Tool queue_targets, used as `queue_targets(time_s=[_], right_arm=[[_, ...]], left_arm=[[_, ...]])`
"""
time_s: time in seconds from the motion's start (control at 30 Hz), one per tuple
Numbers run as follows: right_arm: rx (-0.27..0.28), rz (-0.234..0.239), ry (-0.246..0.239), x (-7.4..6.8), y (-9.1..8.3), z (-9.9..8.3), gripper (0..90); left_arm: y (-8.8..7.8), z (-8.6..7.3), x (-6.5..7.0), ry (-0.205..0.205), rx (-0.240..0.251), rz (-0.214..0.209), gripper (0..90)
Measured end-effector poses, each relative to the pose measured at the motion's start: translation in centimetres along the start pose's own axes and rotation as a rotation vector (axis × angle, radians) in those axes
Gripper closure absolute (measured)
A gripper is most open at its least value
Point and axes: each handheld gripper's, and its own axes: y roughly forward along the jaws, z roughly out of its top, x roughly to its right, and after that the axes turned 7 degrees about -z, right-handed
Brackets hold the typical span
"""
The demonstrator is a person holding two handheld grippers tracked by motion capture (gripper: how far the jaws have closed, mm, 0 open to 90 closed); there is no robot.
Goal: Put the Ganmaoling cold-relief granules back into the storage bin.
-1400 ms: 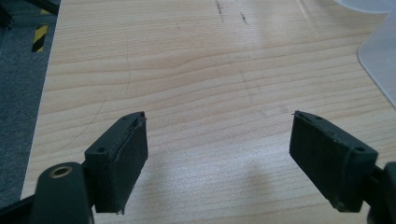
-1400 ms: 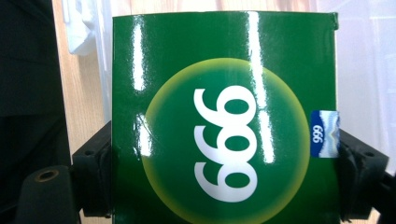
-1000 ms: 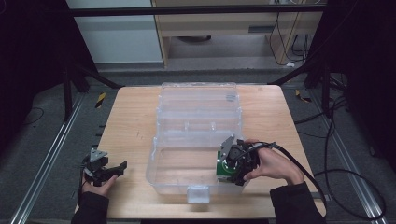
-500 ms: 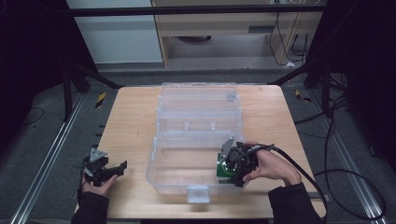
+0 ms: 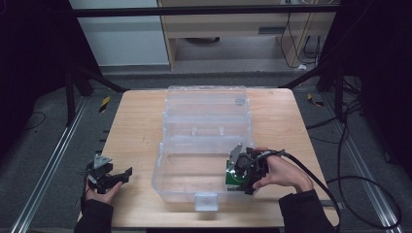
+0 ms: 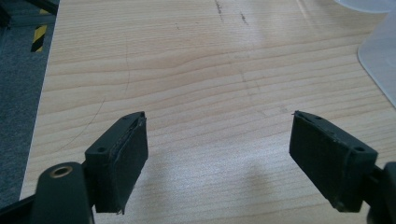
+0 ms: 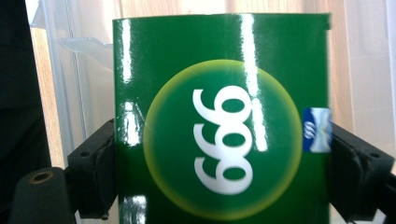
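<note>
The clear plastic case [image 5: 206, 141] lies open mid-counter [image 5: 136, 136], leaving bare wood to its left and right. The left tool [image 5: 116, 177] rests near the counter's front left corner, jaws released and wide apart over bare wood. The right tool [image 5: 232, 178] reaches into the case's front right corner; its jaws have just been opening, with the glossy green box [image 7: 222, 121], white "999" in a yellow-ringed circle, between them, pads at its sides.

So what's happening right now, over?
Left tool open, idle over the table. Right tool astride the green box inside the clear bin, jaws just easing apart. Nothing in the way.
</note>
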Motion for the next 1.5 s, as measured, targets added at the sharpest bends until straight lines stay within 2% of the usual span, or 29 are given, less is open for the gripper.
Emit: queue_targets(time_s=[0.1, 0.27, 0.43, 0.73, 0.83, 1.0, 1.27, 1.5], right_arm=[[-0.001, -0.002, -0.002, 0.0, 0.0, 0.0, 13.5], [0.052, -0.011, 0.022, 0.2, -1.2, -0.3, 15.0], [0.094, -0.048, 0.054, 0.3, -2.3, -0.7, 14.5], [0.190, -0.143, 0.164, 0.3, -4.4, -1.4, 8.8], [0.239, -0.162, 0.212, 0.4, -4.8, -2.0, 7.0], [0.275, -0.218, 0.288, 0.3, -5.2, -3.6, 3.8], [0.386, -0.298, 0.424, -0.4, -5.7, -6.6, 2.5], [0.408, -0.338, 0.516, -0.7, -5.4, -8.7, 2.0]], left_arm=[[0.0, 0.0, 0.0, 0.001, -0.002, 0.000, 18.8], [0.0, 0.0, 0.0, 0.003, -0.001, 0.001, 18.8], [0.0, 0.0, 0.0, 0.003, -0.002, 0.001, 18.8], [-0.1, 0.0, 0.0, 0.003, -0.001, 0.002, 18.8], [-0.1, 0.0, 0.0, 0.003, 0.001, 0.001, 18.8], [-0.1, 0.0, 0.0, 0.005, 0.000, 0.002, 18.9], [-0.1, 0.0, 0.1, 0.007, 0.000, 0.004, 19.0], [-0.1, 0.0, 0.1, 0.009, 0.002, 0.001, 19.6]])
